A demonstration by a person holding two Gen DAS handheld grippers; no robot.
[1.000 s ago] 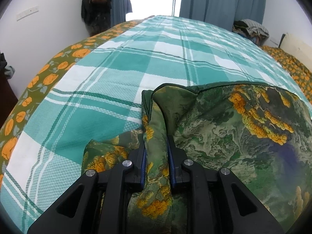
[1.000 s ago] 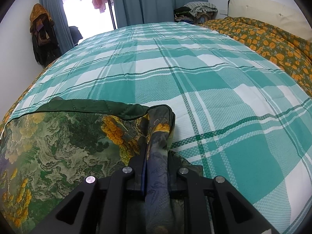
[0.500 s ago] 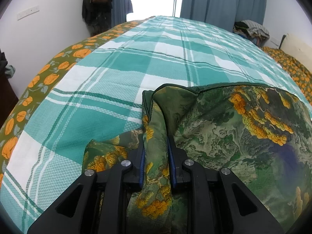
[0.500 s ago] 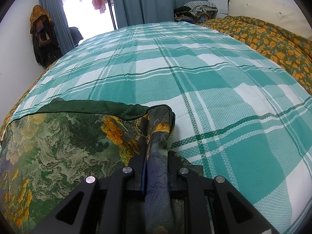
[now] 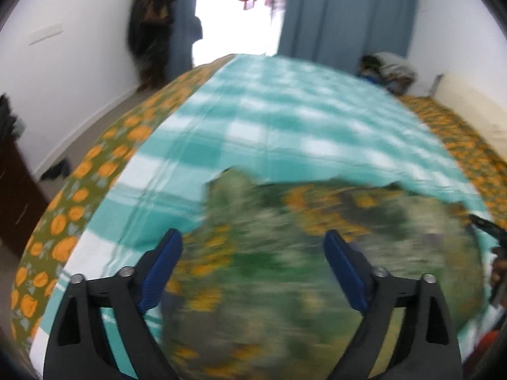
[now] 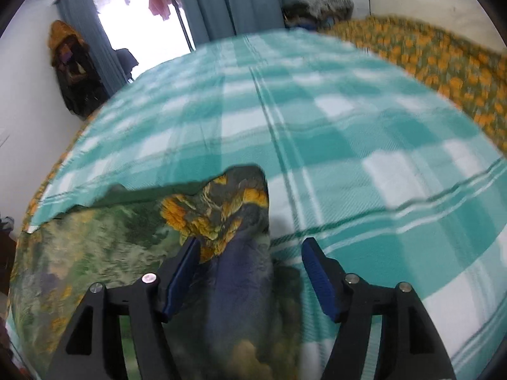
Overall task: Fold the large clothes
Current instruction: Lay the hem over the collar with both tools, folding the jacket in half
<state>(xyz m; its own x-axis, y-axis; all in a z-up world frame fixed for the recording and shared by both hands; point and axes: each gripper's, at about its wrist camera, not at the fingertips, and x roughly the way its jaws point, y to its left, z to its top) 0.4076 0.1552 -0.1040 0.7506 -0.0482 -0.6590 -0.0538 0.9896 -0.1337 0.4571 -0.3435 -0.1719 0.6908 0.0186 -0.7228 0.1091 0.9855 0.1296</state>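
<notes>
A large green garment with orange flower print (image 5: 317,237) lies on the teal checked bedspread (image 5: 285,110). My left gripper (image 5: 253,259) is open above it, its blue pads (image 5: 164,259) spread wide, nothing between them. In the right wrist view the same garment (image 6: 104,253) spreads to the left, and a bunched corner (image 6: 234,221) lies between the open fingers of my right gripper (image 6: 250,269), loose and not clamped. Both views are blurred by motion.
An orange-flowered quilt (image 6: 443,57) edges the bed on the right and the left (image 5: 79,205). Blue curtains (image 5: 342,15) and a bright doorway stand at the far end. A clothes pile (image 6: 320,9) sits at the back. Dark clothes hang on the left wall (image 5: 152,15).
Both grippers were shut on bunched corners of the garment; now both have opened and let it go. Both cameras have lifted and pulled back, and the cloth has dropped onto the bed.
</notes>
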